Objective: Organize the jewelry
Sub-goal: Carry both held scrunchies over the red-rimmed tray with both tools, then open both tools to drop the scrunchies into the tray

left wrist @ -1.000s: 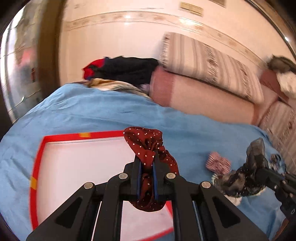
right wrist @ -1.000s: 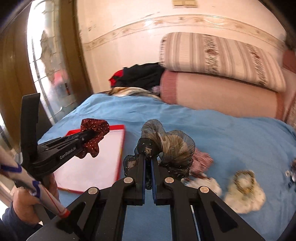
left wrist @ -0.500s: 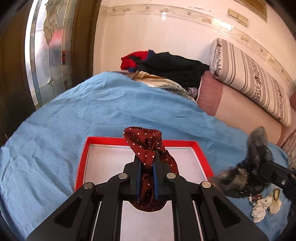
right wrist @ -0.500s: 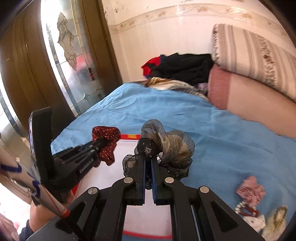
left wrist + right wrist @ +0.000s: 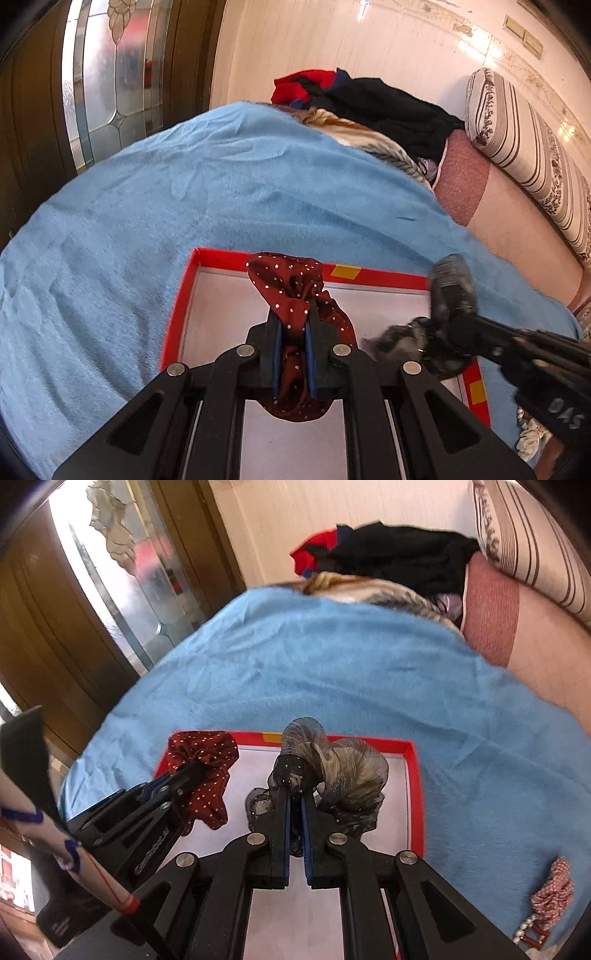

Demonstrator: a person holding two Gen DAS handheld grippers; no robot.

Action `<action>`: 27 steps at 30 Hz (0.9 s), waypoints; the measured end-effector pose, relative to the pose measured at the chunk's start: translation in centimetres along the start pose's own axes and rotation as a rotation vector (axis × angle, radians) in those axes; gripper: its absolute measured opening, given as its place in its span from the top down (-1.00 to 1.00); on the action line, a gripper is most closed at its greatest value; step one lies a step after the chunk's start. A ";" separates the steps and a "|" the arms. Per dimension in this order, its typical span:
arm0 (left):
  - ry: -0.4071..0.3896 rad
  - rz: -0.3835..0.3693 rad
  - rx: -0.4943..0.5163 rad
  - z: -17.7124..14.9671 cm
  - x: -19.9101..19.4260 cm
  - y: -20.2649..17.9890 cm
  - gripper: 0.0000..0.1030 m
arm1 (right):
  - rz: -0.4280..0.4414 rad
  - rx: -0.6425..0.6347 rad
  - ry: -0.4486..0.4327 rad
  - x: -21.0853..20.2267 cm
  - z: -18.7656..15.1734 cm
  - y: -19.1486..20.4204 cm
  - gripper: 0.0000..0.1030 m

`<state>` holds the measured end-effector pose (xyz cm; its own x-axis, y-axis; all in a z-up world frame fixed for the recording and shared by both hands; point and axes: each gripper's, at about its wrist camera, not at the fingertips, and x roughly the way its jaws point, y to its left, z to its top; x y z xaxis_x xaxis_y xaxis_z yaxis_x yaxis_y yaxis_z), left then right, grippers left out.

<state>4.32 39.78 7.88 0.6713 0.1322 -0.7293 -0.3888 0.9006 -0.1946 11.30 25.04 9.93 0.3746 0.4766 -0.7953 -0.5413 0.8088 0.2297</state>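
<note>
Left claw clamps a dotted red scrunchie; right claw clamps a grey gauze scrunchie. Both hang over the red-rimmed tray on the blue bedspread. Step, as judged: delivery. Next: lower, part the fingers, release inside the rim.

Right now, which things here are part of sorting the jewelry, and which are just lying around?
Job: red dotted scrunchie in left gripper; grey scrunchie in right gripper; red tray; pink scrunchie.
Lying about: clothes pile; striped cushion.
</note>
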 end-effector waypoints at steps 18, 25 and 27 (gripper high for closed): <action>0.029 0.032 0.001 -0.3 1.3 -0.4 0.60 | 0.042 0.062 0.000 1.8 0.8 -1.4 0.46; -0.040 0.042 -0.002 0.4 -0.9 -0.9 0.42 | 0.066 0.084 -0.047 -1.2 0.8 -1.9 0.46; -0.052 0.029 -0.004 0.5 -1.5 -1.1 0.42 | 0.075 0.092 -0.063 -2.1 0.7 -2.1 0.46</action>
<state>4.08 38.77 9.48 0.6913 0.1794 -0.6999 -0.4111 0.8943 -0.1768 12.13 22.58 11.55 0.3837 0.5557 -0.7375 -0.4995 0.7967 0.3404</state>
